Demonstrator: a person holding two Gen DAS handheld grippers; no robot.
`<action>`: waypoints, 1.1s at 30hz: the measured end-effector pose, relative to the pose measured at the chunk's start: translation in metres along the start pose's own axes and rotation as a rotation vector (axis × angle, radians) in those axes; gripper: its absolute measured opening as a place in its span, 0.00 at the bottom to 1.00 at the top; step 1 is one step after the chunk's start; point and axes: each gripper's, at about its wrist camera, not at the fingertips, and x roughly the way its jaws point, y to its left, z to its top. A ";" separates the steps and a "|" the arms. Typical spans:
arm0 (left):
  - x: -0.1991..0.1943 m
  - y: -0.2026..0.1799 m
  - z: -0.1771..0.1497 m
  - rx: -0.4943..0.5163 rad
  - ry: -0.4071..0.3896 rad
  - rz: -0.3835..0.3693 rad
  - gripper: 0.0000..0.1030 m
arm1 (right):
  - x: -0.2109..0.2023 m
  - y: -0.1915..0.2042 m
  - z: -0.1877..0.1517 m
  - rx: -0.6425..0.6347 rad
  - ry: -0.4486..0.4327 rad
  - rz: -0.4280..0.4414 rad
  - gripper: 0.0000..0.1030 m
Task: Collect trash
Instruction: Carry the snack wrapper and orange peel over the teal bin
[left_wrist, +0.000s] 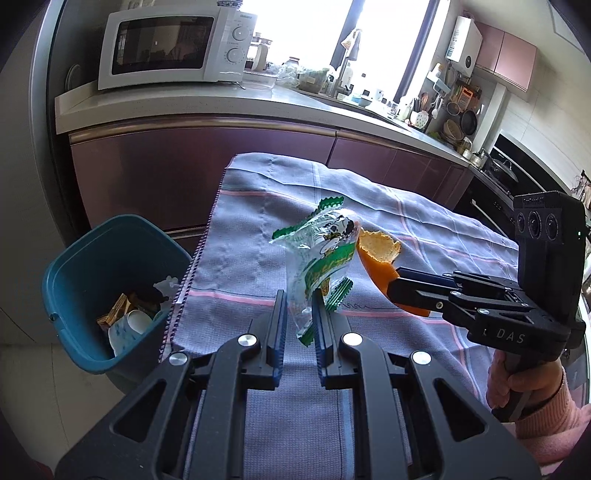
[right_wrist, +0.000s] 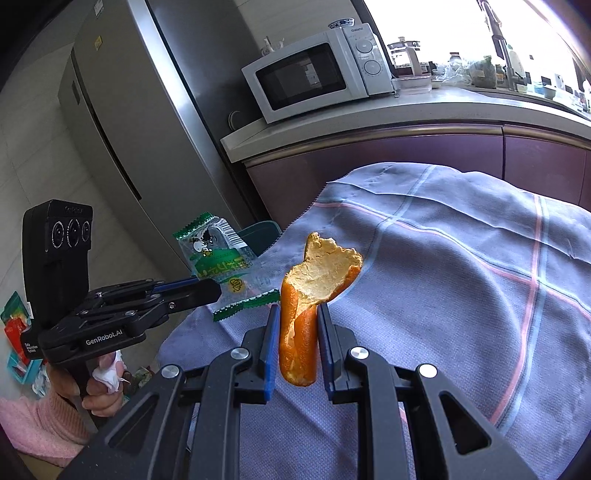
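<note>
Gripping a clear snack wrapper (left_wrist: 321, 254) with green zigzag edges and a cartoon print, the left tool (left_wrist: 298, 306) points level across the bench (left_wrist: 424, 218), its blue-padded fingers (left_wrist: 279, 317) clenched on the wrapper's lower end so the rest stands up toward 12 o'clock. The right tool (right_wrist: 295, 317) is likewise clamped, on a strip of orange peel (right_wrist: 314, 291); the peel rises upright between the fingers, pale pith facing the camera, its torn top curling toward 1 o'clock. In the left wrist view the right tool enters from 3 o'clock, held by a hand (left_wrist: 517, 380) in a pink sleeve, its tips meeting the peel just beside the wrapper. In the right wrist view the left tool comes in from 9 o'clock, level, gripped by the other hand (right_wrist: 99, 387). Both pieces hang above the grey-blue checked cloth (right_wrist: 461, 266) covering the bench. A teal waste bin (left_wrist: 85, 273) sits at 9 o'clock beside the bench edge, with scraps inside. A white microwave (left_wrist: 173, 48) stands on the far counter.
</note>
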 end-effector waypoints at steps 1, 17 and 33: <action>0.000 0.002 0.000 -0.002 -0.001 0.004 0.13 | 0.002 0.002 0.001 -0.003 0.003 0.004 0.18; -0.014 0.031 0.001 -0.048 -0.023 0.055 0.13 | 0.032 0.022 0.015 -0.049 0.044 0.046 0.18; -0.018 0.054 0.002 -0.075 -0.032 0.101 0.13 | 0.065 0.039 0.032 -0.094 0.072 0.074 0.18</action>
